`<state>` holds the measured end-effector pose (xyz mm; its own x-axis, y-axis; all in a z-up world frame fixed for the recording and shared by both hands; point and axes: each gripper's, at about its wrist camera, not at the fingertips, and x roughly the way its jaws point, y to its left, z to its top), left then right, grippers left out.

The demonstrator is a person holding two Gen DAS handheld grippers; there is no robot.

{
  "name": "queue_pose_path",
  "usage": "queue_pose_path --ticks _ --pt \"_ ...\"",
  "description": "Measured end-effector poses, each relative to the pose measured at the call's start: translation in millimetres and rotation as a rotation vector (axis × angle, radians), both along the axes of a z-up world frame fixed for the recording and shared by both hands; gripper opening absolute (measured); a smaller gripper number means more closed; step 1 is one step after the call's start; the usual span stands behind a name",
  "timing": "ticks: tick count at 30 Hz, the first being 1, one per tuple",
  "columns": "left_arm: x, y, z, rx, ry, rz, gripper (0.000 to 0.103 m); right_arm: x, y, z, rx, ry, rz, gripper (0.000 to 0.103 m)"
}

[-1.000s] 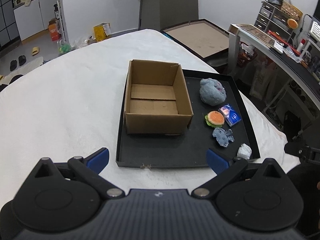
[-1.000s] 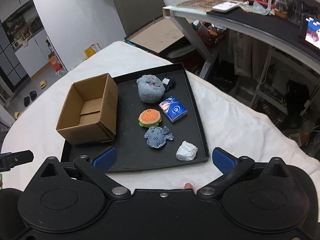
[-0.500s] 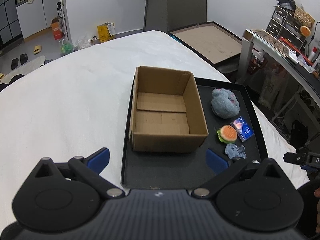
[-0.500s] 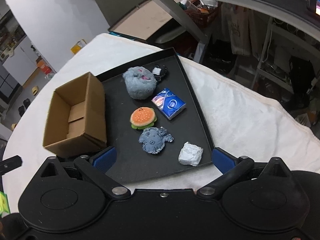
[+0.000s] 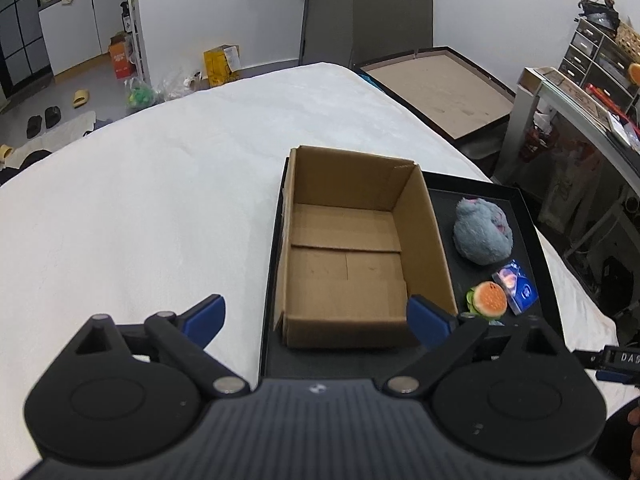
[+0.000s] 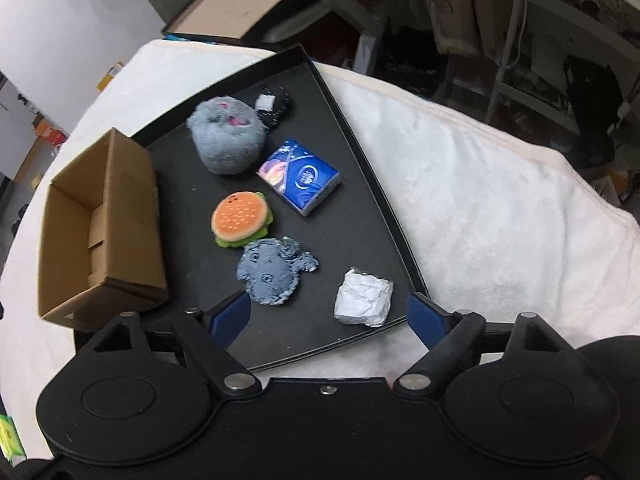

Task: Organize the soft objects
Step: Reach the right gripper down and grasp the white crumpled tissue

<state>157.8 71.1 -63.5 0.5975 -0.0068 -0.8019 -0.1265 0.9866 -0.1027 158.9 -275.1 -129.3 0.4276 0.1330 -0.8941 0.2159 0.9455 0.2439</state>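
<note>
Both grippers' fingers are narrowing on nothing: the right gripper [image 6: 328, 312] above the crumpled white wad [image 6: 363, 299] and flat grey plush [image 6: 274, 271] on the black tray [image 6: 372, 168], the left gripper [image 5: 316, 314] before the empty cardboard box [image 5: 352, 248]. The right could pinch the wad, arguably not soft, or nudge it off the tray.

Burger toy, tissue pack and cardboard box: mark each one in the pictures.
Burger toy [image 6: 241, 219], right wrist view, on the orange bun top.
Tissue pack [image 6: 301, 179], right wrist view, on the middle of its blue wrapper.
Cardboard box [image 5: 347, 269], left wrist view, on its bare inner floor.
</note>
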Motion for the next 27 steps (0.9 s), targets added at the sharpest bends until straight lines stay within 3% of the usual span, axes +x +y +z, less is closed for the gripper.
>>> queue_pose_path --ticks 13,23,27 --pt "39.0 18.6 -31.1 -0.041 0.034 0.029 0.069 32.9 -0.9 -35.1 -0.037 0.083 -0.047 0.067" --pt "57.2 22.3 -56.6 -0.045 0.053 0.024 0.051 48.7 2.5 -67.5 -0.078 0.172 -0.060 0.049" --pt "61.5 24.0 -65.7 -0.061 0.052 0.020 0.047 51.1 2.7 -75.3 -0.101 0.195 -0.065 0.048"
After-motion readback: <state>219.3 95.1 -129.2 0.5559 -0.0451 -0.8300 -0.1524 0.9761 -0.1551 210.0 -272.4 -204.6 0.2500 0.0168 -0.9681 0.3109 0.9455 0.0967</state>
